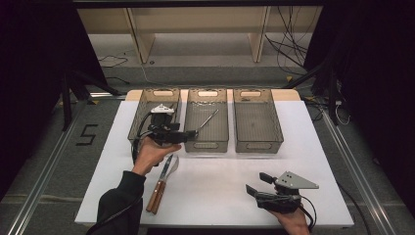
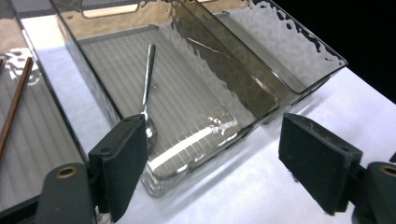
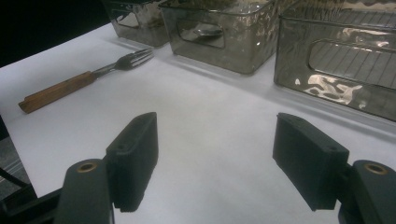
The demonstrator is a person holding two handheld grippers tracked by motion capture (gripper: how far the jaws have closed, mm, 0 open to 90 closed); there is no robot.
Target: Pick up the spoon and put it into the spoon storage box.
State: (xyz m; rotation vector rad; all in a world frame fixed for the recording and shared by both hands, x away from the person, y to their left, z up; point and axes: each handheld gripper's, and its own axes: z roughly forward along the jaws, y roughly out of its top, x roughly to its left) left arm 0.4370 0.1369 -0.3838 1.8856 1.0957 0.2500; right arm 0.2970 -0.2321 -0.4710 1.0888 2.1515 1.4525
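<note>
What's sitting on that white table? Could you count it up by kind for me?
Smoky plastic bins: 3
Metal spoon: 1
Wooden-handled cutlery pieces: 2
Thin brown stick, in the left bin: 1
Total: 7

I can read just one mark: a large dark "5" (image 1: 86,134) on the grey floor (image 1: 44,161), left of the table, at the frame's middle left.

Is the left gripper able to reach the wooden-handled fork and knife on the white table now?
Probably yes. The left gripper has open, empty jaws, and the wooden-handled fork and knife lie uncovered on the white table just beside that hand.
</note>
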